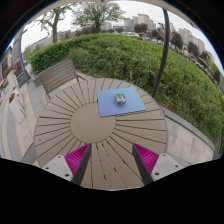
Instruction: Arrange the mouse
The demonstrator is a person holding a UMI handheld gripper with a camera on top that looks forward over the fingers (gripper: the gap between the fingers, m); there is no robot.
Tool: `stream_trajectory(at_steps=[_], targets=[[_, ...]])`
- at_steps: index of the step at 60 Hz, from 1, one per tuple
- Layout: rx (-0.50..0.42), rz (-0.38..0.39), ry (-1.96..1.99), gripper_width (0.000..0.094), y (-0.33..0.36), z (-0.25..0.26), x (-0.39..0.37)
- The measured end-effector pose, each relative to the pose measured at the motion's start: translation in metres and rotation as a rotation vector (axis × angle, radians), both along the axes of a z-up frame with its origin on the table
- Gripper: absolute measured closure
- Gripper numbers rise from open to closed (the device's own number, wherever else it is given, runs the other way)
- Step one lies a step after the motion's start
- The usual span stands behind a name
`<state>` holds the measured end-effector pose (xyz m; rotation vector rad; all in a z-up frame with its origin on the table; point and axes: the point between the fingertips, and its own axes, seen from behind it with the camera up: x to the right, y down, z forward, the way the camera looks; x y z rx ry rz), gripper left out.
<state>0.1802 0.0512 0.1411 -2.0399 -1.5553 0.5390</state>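
Outdoors, on a round slatted wooden table [95,125], the mouse [120,99] sits on a blue mat [122,102]. Well short of that mat, the gripper [111,160] is wide open and holds nothing.

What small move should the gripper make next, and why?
Probably move forward over the round wooden table toward the mouse. The mouse lies on the blue mat well beyond the fingers, and the gripper is open with nothing between them.
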Motion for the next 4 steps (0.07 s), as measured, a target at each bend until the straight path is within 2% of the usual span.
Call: stream_trajectory(at_steps=[4], targets=[[0.009,-0.002,-0.002,0.0084,0.0001,-0.0001,-0.0028]])
